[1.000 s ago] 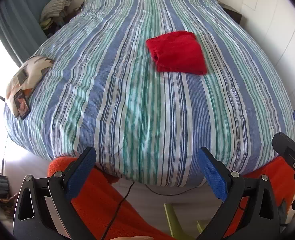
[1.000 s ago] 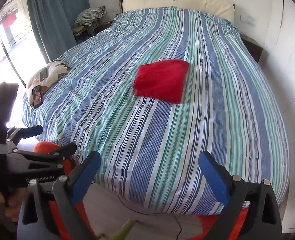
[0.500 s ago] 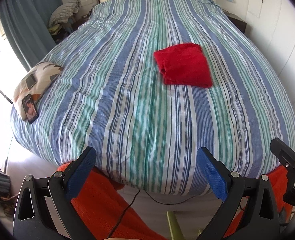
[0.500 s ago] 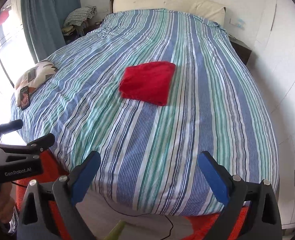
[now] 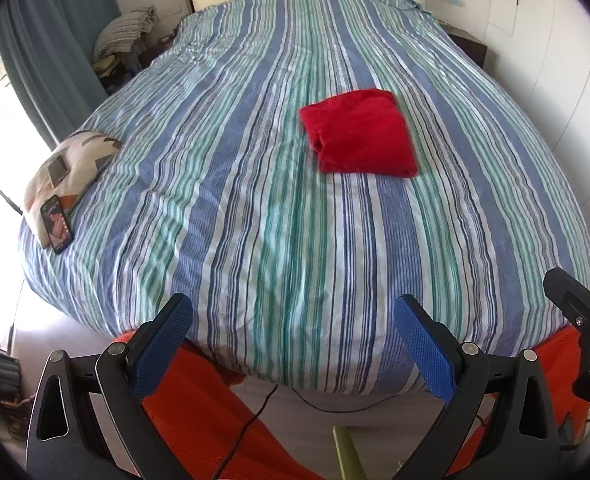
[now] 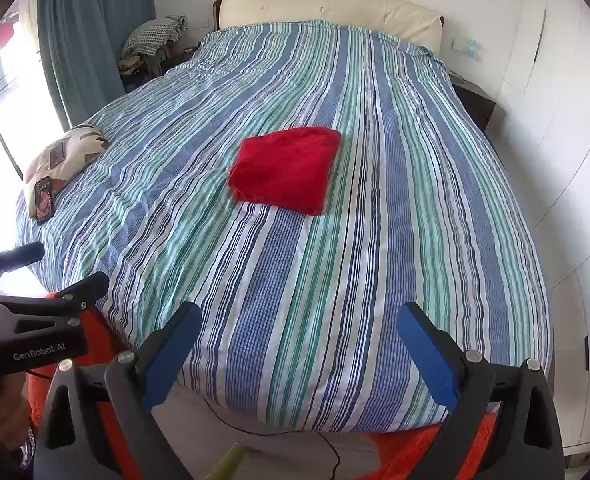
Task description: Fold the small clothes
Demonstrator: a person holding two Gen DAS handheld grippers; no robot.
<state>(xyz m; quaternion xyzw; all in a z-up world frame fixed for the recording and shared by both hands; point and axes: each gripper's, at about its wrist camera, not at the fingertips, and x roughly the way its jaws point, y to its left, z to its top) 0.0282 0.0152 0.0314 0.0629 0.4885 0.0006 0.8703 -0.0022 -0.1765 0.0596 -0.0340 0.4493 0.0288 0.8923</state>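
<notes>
A red garment lies folded into a neat rectangle in the middle of the striped bed; it also shows in the right wrist view. My left gripper is open and empty, held off the foot of the bed, far from the garment. My right gripper is open and empty, also back past the foot edge. The left gripper's body shows at the left of the right wrist view.
A patterned cushion with a phone on it lies at the bed's left edge. An orange rug and a black cable lie on the floor below. White wardrobes line the right; a curtain hangs left.
Both grippers have drawn back and risen a little from the bed, so more of the room shows. The red garment has not moved.
</notes>
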